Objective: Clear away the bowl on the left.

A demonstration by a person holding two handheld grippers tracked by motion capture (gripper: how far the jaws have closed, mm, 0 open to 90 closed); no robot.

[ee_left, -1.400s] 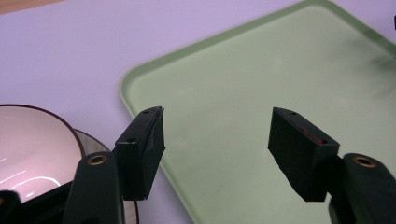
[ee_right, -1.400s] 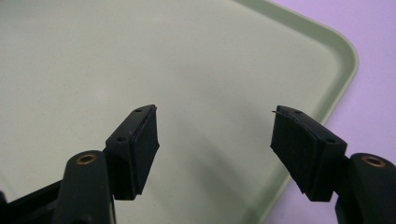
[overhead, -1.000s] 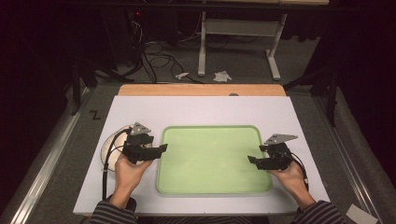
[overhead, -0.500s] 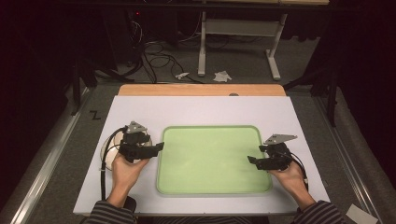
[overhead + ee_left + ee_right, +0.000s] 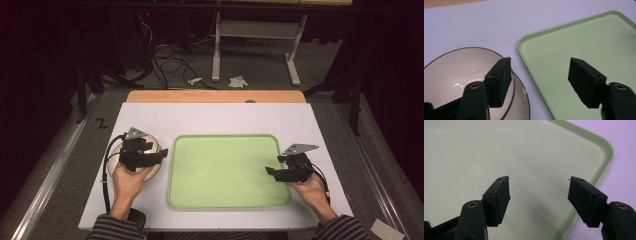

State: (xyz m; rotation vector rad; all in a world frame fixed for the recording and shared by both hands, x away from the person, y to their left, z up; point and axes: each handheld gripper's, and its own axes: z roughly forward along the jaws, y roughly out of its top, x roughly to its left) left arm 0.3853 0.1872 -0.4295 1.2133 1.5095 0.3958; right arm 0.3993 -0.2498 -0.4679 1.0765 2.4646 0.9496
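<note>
Left gripper (image 5: 540, 80) hangs released over the bowl (image 5: 451, 72) left of the tray (image 5: 225, 170); right gripper (image 5: 539, 200) released too. A thin rim pinch could slip or tip it.

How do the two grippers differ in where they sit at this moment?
The left gripper hangs over a pale bowl with a dark rim, just left of the green tray; the right gripper hangs over the tray's right side. The left sits farther from the person than the right. Both are open and empty.
</note>
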